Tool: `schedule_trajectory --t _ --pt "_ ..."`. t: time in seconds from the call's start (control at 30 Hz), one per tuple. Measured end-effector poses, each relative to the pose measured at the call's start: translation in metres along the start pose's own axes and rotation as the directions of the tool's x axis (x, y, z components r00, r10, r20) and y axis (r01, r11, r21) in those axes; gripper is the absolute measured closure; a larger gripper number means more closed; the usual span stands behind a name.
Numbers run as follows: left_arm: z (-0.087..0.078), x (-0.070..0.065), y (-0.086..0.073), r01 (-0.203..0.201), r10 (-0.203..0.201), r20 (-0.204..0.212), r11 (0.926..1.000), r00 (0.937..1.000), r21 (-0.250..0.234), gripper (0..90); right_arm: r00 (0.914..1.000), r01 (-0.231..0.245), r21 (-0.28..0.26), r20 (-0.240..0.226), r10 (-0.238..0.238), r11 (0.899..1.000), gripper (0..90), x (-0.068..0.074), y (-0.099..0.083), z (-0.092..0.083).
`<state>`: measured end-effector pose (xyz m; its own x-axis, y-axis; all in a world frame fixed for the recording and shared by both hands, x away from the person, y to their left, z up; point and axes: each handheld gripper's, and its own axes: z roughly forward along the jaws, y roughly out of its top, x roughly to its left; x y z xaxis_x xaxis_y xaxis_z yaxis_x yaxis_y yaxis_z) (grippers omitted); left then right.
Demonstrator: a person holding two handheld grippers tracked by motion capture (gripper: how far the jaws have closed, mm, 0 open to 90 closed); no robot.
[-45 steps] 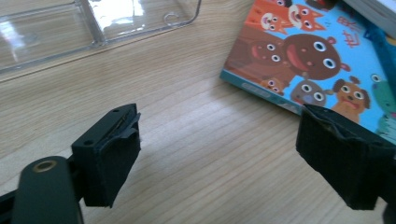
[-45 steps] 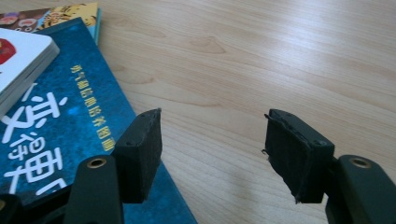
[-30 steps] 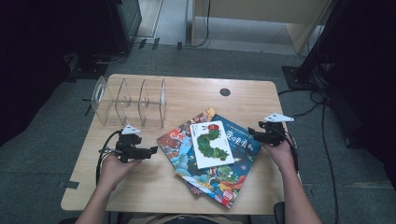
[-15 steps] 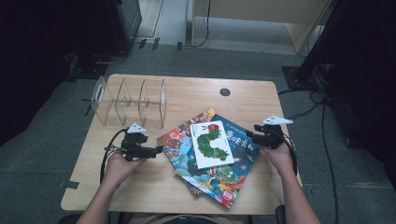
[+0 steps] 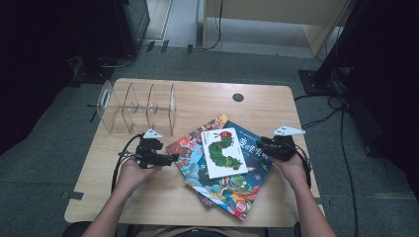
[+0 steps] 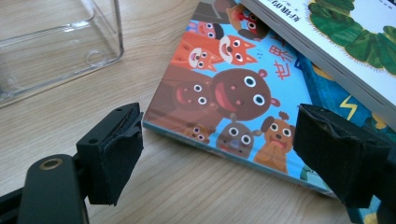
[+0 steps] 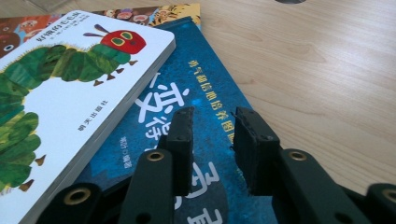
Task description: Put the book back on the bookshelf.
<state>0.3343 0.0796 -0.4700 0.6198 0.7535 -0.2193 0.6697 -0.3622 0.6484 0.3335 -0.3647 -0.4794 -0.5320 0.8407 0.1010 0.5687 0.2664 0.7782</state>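
Observation:
Three picture books lie stacked at the table's middle: a white caterpillar book on top, a blue book under it, and an animal-faces book to the left. My left gripper is open wide, and the animal book's corner lies between its jaws without touching the pads. My right gripper hovers low over the blue book's cover. Its jaws have just been closing to a narrow gap, with nothing between them. The caterpillar book lies just left of that gripper.
A clear plastic divider rack stands at the table's back left, and its corner is close beyond my left gripper. A dark round grommet sits in the tabletop. Cables trail from both grippers. Dark equipment surrounds the table.
My left gripper has shifted right, up to the animal book's corner. The right hand has stayed at the blue book's edge.

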Motion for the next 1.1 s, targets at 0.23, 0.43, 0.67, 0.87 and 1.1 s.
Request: schedule_trajectory --t 0.23,0.43,0.67,0.87,1.1 --pt "0.006 -0.004 0.004 -0.013 0.013 0.02 0.9999 0.9997 -0.002 16.5 1.0 0.0 -0.01 -0.007 0.0 1.0 77.2 0.005 -0.002 -0.002" --pt "0.013 -0.009 0.008 -0.011 0.011 0.042 0.9999 0.999 -0.007 16.5 0.9996 0.018 0.021 -0.02 -0.017 1.0 82.4 0.015 -0.004 0.0" --pt "0.018 -0.016 0.013 -0.047 0.047 0.052 0.9989 0.9975 0.003 16.5 0.999 0.006 0.02 -0.044 -0.006 1.0 85.4 0.02 -0.005 0.0" --pt "0.024 -0.02 0.016 -0.064 0.062 0.085 0.9978 0.9945 0.016 16.7 0.9988 0.009 0.026 -0.048 -0.008 1.0 85.4 0.022 -0.009 -0.001" --pt "0.032 -0.027 0.019 -0.087 0.082 0.125 0.9955 0.9887 0.036 16.8 0.9976 0.039 0.046 -0.059 -0.036 0.998 85.3 0.031 -0.011 0.004"
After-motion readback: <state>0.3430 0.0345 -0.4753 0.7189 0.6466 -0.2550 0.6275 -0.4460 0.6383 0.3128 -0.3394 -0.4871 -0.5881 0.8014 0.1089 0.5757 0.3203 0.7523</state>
